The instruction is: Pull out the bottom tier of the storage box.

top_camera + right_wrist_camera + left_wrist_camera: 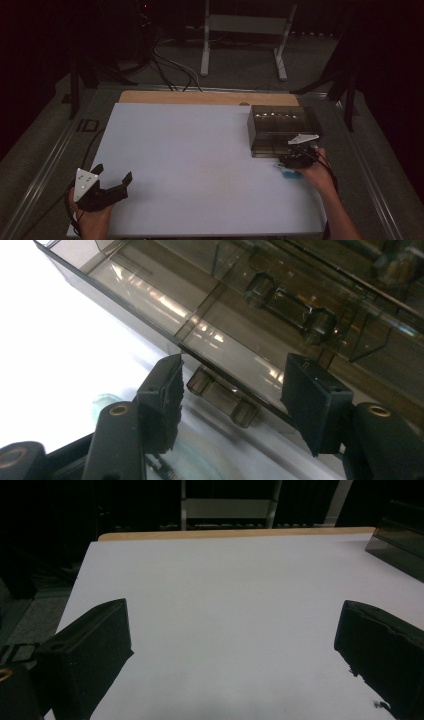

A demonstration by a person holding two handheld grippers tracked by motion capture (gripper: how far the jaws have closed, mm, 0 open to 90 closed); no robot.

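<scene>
A smoked see-through plastic box [280,130] stands at the right side of the white board [190,165]. My right gripper [295,159] is at the box's near edge. In the right gripper view its jaws [232,385] stand apart on either side of a small tab-like handle [222,397] on the box wall [150,295], with gaps on both sides. A pale blue-green object [290,174] lies under that gripper, mostly hidden. My left gripper [112,172] rests at the board's near left corner, open and holding nothing [235,630].
A wooden strip [210,97] runs along the board's far edge. Beyond it are a white metal stand [245,30] and cables [170,70] on the dark floor. A cable trails off the board's left side [92,145].
</scene>
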